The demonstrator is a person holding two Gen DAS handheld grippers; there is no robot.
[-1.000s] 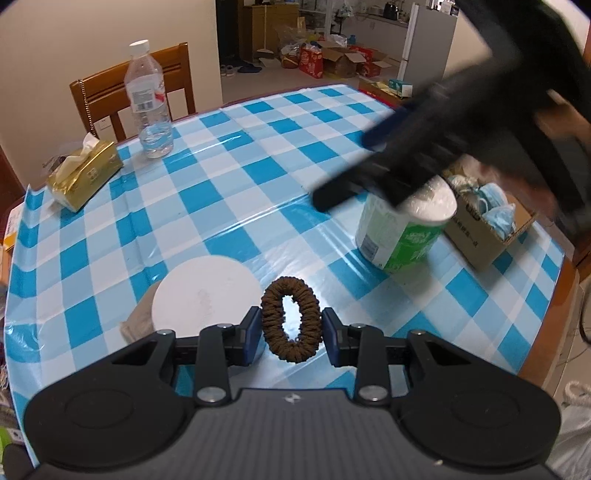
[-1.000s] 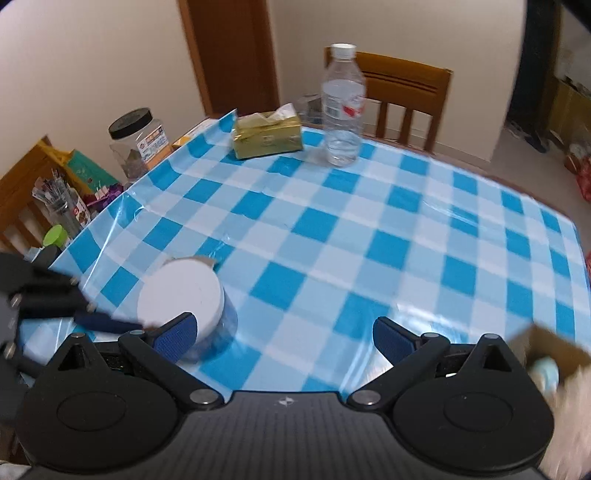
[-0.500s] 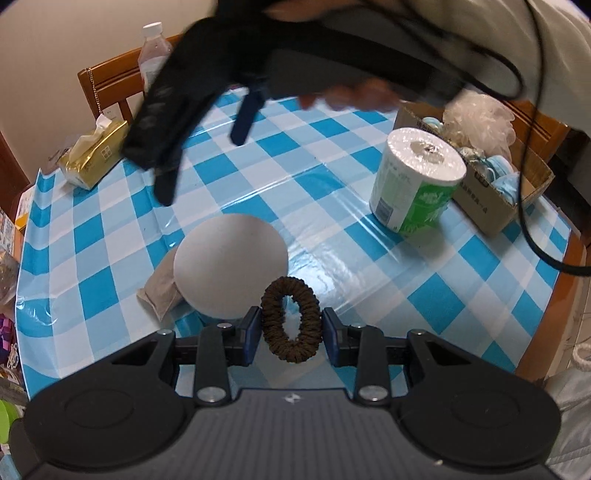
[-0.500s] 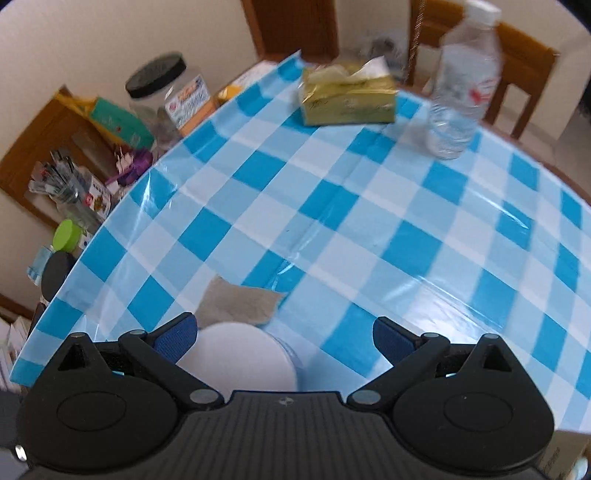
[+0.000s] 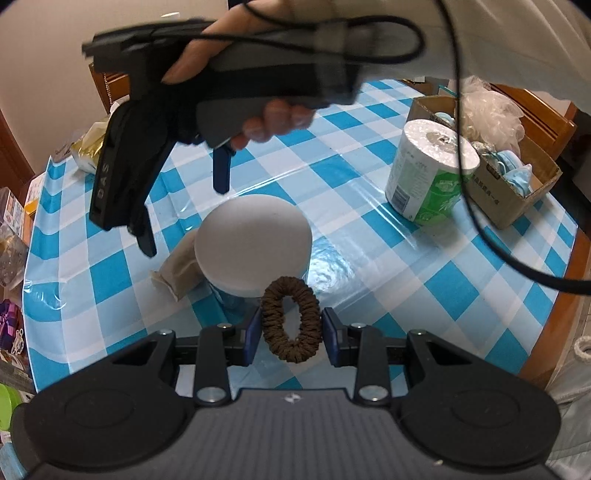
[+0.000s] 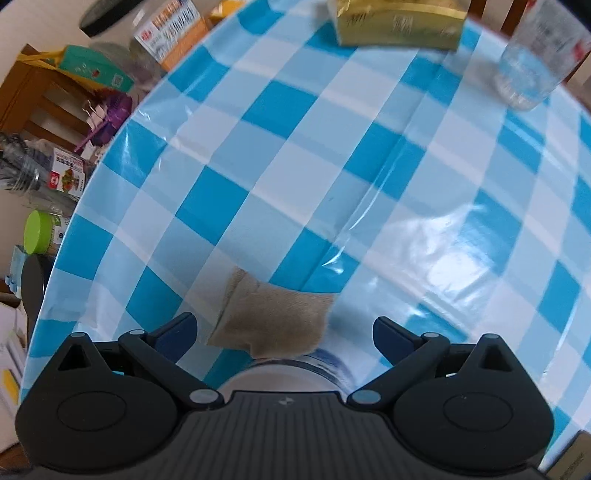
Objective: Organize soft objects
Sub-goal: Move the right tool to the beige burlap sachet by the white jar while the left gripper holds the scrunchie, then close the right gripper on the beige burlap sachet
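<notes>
My left gripper [image 5: 290, 334] is shut on a brown hair scrunchie [image 5: 290, 320], held upright between its blue pads above the checked table. Just beyond stands a white-lidded round container [image 5: 253, 240], and a folded tan cloth [image 5: 177, 267] lies on the table against its left side. My right gripper [image 5: 184, 221], in a person's hand, hangs open over that cloth and points steeply down. In the right wrist view the tan cloth [image 6: 273, 321] lies between the wide-open right gripper [image 6: 284, 336] fingers, with the container's lid [image 6: 280, 380] at the bottom edge.
A green-wrapped toilet roll [image 5: 430, 171] and a cardboard box [image 5: 513, 184] of soft items, a white bath pouf [image 5: 491, 110] among them, stand at the right. A gold tissue pack [image 6: 399, 22] and a water bottle [image 6: 535, 62] stand far off. A black cable [image 5: 480, 229] hangs over the table.
My right gripper has swung left across the table and tipped downward, now over the tan cloth. The left gripper still grips the scrunchie and has barely drifted toward the white container.
</notes>
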